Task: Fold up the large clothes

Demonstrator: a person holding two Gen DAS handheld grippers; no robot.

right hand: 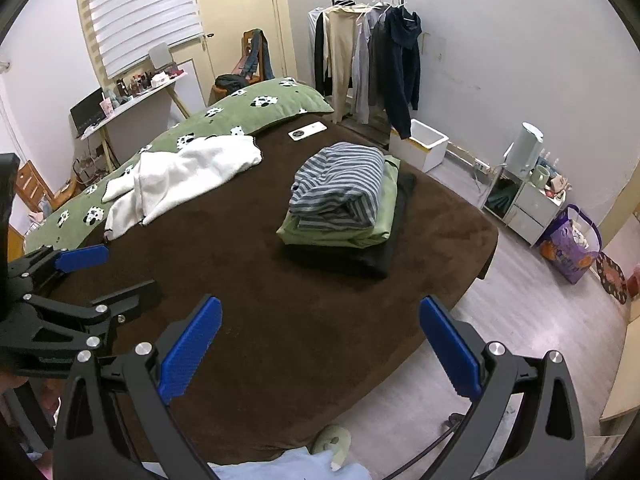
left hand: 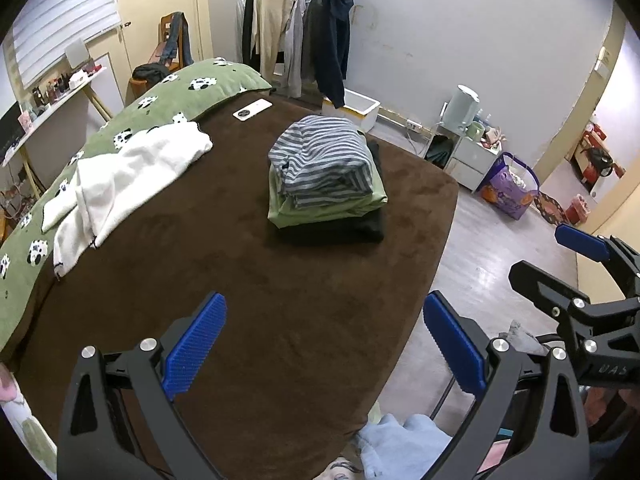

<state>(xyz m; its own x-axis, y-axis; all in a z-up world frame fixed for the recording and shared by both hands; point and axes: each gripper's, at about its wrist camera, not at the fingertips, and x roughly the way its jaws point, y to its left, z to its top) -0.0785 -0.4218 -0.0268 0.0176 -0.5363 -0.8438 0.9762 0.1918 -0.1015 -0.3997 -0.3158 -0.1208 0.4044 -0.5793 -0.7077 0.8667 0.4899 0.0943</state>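
On a brown-covered bed (left hand: 240, 260): three garments sit folded in a stack (left hand: 326, 188) mid-bed, while a white garment (left hand: 128, 176) lies unfolded nr the green quilt (left hand: 168, 100). Left gripper (left hand: 324, 344) & right gripper (right hand: 320, 344) hover spread, empty; one item apparently left.

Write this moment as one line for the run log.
left claw: open, empty | right claw: open, empty | folded stack: three garments on bed | white garment: unfolded

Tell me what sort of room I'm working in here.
Most likely a bedroom: a bed with a brown cover and folded clothes stack, a clothes rack against the wall, and a cluttered vanity shelf under the window.
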